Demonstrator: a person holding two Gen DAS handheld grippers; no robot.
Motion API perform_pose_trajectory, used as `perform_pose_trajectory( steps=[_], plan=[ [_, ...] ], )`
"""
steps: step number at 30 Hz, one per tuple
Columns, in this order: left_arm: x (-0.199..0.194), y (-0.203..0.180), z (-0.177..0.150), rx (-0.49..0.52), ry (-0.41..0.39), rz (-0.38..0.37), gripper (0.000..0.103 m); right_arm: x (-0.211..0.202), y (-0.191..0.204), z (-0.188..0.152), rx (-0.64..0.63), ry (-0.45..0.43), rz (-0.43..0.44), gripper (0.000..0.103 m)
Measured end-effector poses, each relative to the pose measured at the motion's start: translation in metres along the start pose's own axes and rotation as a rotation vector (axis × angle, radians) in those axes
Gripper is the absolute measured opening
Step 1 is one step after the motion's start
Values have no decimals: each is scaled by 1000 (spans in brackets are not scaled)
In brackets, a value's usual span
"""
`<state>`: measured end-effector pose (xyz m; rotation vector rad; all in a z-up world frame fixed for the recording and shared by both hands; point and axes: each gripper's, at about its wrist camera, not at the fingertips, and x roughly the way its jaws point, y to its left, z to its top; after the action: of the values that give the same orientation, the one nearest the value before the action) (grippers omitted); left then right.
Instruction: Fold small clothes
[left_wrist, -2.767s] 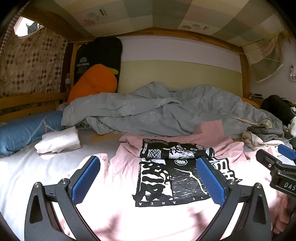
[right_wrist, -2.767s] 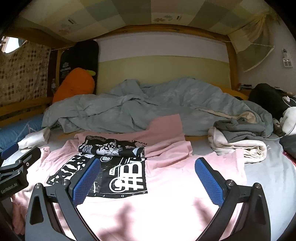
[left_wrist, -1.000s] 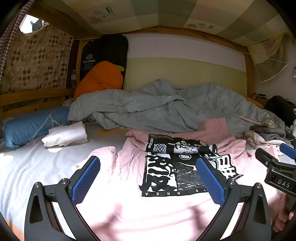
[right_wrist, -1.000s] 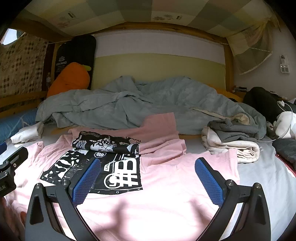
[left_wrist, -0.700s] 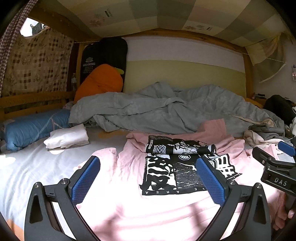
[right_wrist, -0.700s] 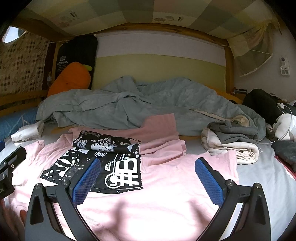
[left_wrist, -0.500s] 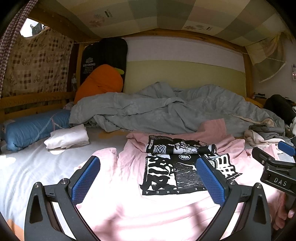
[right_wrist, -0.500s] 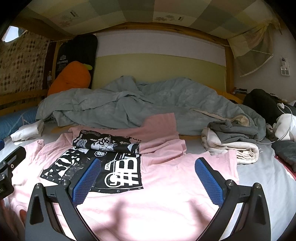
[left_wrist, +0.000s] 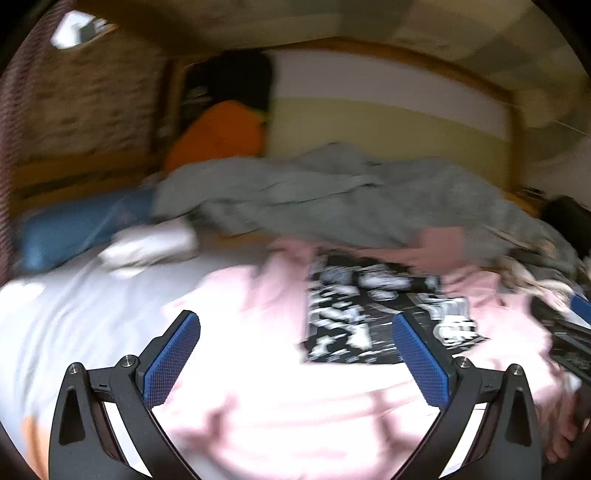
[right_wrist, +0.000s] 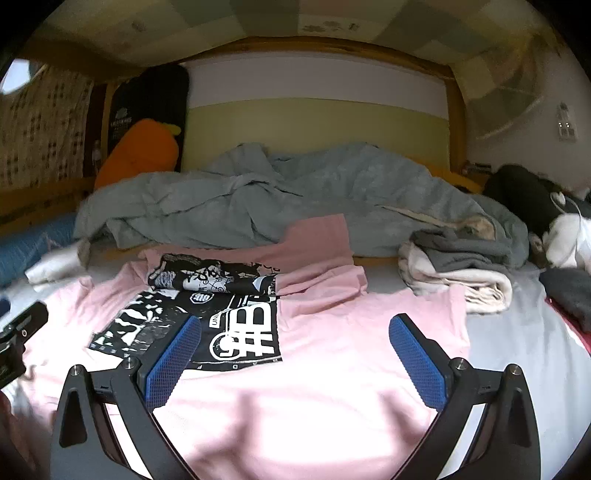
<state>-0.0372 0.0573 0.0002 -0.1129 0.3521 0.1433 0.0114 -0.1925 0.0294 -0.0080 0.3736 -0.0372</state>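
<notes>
A home bedroom: a wooden-framed bed (right_wrist: 456, 110) with a rumpled grey duvet (right_wrist: 295, 195) and carrot plush (right_wrist: 138, 155).

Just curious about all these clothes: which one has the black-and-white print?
The pink shirt spread flat under the hand-held grippers; the grey-and-cream pile beside it and the white bundle are plain.
</notes>
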Motion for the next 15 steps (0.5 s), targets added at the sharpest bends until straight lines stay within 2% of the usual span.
perform_pose_trajectory(
  steps=[1,5,7,10,12,14,15],
  plan=[
    [-5,5,2,-14,5,7,103,-5,-5,3,11,2,-11,102],
    [-20,22,14,-12,37,-45,103,-26,-25,9,39,12,-78,102],
    [-20,26,12,-4,103,-47,103,-35,-35,6,66,37,-90,102],
    [-14,33,-8,-63,234,-134,103,-43,-49,-12,139,89,-102,102],
    [-9,33,-25,-85,283,-149,99,-38,-56,-31,178,148,-106,102],
    [-3,26,-38,-82,343,-155,89,-30,-58,-43,203,210,-81,88],
    [1,21,-44,-81,372,-170,88,-22,-59,-48,227,260,-29,85]
  ],
)
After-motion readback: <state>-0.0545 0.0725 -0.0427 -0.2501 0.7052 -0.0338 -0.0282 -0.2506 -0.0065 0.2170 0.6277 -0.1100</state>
